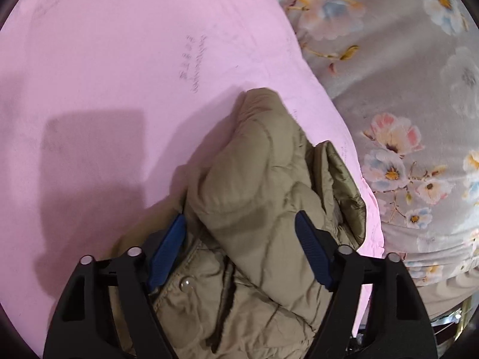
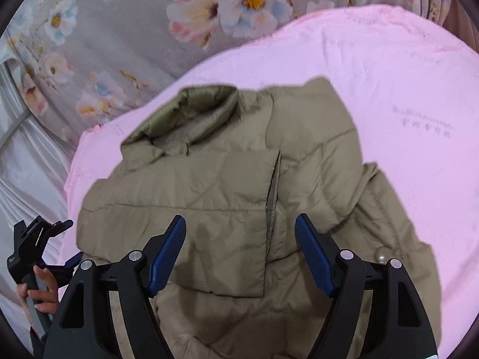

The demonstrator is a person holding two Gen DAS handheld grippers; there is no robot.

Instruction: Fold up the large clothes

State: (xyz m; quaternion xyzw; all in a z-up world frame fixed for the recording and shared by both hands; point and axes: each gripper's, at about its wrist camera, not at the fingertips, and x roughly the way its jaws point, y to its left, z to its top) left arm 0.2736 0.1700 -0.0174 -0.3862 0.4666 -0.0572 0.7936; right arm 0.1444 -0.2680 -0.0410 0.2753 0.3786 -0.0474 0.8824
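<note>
An olive-tan quilted puffer jacket (image 2: 227, 185) lies partly folded on a pink sheet (image 2: 389, 89). In the right wrist view its collar (image 2: 191, 110) points away and a sleeve is folded across the front. My right gripper (image 2: 241, 236) hovers open just above the jacket's body, holding nothing. In the left wrist view a folded sleeve or edge of the jacket (image 1: 257, 179) sits between the fingers of my left gripper (image 1: 239, 233), which is open around it. The left gripper also shows in the right wrist view (image 2: 39, 239), held in a hand at the far left.
The pink sheet (image 1: 119, 59) covers a bed with a grey floral cover (image 1: 404, 89), also seen in the right wrist view (image 2: 104, 45). White satin fabric (image 2: 27, 173) lies at the left. A metal frame edge (image 1: 449, 320) shows at lower right.
</note>
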